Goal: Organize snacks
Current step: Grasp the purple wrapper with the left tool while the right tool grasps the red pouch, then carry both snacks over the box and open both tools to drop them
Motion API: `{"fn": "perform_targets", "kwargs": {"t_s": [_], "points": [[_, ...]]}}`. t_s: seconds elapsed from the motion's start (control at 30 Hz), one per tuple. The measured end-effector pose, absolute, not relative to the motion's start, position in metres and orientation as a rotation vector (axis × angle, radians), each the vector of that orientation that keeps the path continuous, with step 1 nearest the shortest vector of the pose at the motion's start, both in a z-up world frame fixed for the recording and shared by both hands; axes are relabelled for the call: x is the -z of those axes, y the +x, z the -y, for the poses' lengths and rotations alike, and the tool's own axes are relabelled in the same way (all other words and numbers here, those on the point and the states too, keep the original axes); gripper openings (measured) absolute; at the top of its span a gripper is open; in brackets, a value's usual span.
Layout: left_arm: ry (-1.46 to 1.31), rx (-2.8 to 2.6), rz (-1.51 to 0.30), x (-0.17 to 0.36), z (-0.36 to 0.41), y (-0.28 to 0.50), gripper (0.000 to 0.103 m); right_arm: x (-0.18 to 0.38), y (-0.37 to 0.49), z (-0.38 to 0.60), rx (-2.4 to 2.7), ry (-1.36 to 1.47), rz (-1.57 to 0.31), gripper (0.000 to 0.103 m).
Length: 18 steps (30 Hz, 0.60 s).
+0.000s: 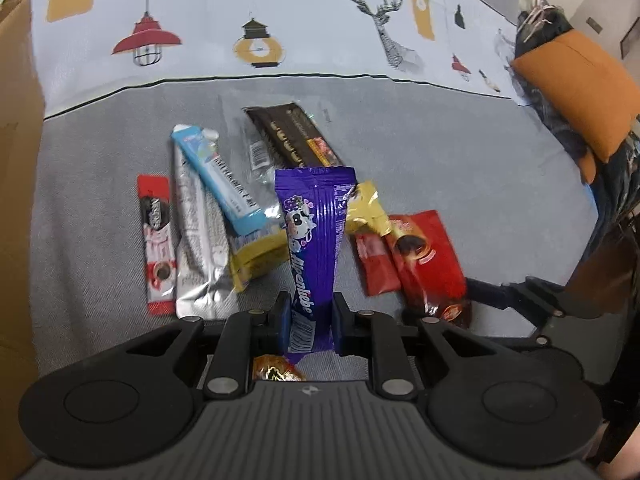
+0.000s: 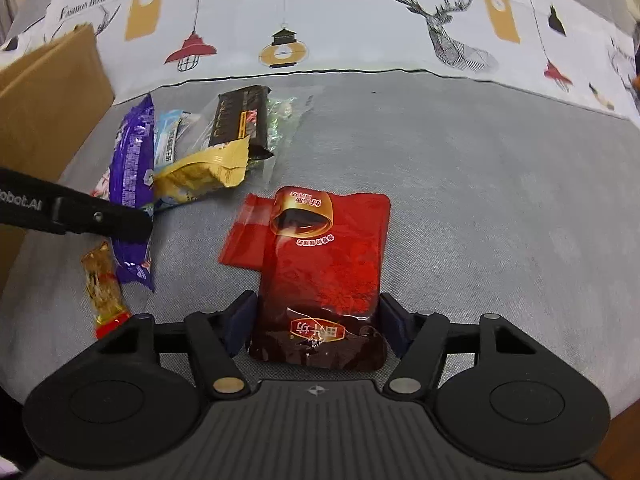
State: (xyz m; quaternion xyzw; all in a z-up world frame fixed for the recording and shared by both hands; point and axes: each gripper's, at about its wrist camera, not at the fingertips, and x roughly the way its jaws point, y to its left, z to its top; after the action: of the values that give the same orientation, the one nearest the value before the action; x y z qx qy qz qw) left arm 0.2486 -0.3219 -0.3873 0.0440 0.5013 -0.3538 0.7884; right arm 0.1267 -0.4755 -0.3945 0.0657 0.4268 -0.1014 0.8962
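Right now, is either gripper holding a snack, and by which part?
The left gripper clamps the purple Alpenliebe candy stick pack near its lower end. The right gripper straddles the glossy red snack pouch, jaws open, not gripping.

Count of items in view:
- Purple Alpenliebe packet [image 1: 310, 248]: one.
- Red pouches: two, one large [image 2: 324, 264], one small [image 2: 246, 236].
- Yellow packets: two [image 1: 258, 258] [image 1: 368, 210].
- Blue stick pack [image 1: 224, 178]: one.
- Silver sachet [image 1: 198, 240]: one.
- Red coffee stick [image 1: 158, 244]: one.
- Dark chocolate bar [image 1: 292, 136]: one.
- Gold-wrapped candy [image 2: 102, 284]: one.
- Cardboard box [image 2: 44, 112]: one.
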Motion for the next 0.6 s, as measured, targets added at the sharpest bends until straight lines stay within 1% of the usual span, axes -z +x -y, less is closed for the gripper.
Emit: {"fn": "perform_targets", "kwargs": {"t_s": [0.1, 0.2, 0.33, 0.43, 0.47, 0.6], "points": [[0.09, 0.76, -1.07, 0.379, 0.32, 0.243, 0.022, 0.392, 0.119, 0.478, 0.243, 0.164, -0.855, 0.066], [0.098, 0.765, -1.029, 0.364, 0.318, 0.233, 0.022, 0.384, 0.107, 0.493, 0.263, 0.265, -0.794, 0.066], [0.1, 0.759, -0.986, 0.341, 0.31, 0.225, 0.02, 0.374, 0.093, 0.497, 0.264, 0.297, -0.731, 0.066], [0.104, 0.747, -0.957, 0.326, 0.299, 0.218, 0.017, 0.364, 0.088, 0.492, 0.248, 0.277, -0.708, 0.066], [0.103, 0.744, -0.948, 0.321, 0.295, 0.216, 0.014, 0.362, 0.086, 0.491, 0.24, 0.282, -0.699, 0.066], [0.065, 0.74, -0.913, 0.3, 0.275, 0.206, 0.012, 0.355, 0.083, 0.484, 0.232, 0.297, -0.682, 0.066]]}}
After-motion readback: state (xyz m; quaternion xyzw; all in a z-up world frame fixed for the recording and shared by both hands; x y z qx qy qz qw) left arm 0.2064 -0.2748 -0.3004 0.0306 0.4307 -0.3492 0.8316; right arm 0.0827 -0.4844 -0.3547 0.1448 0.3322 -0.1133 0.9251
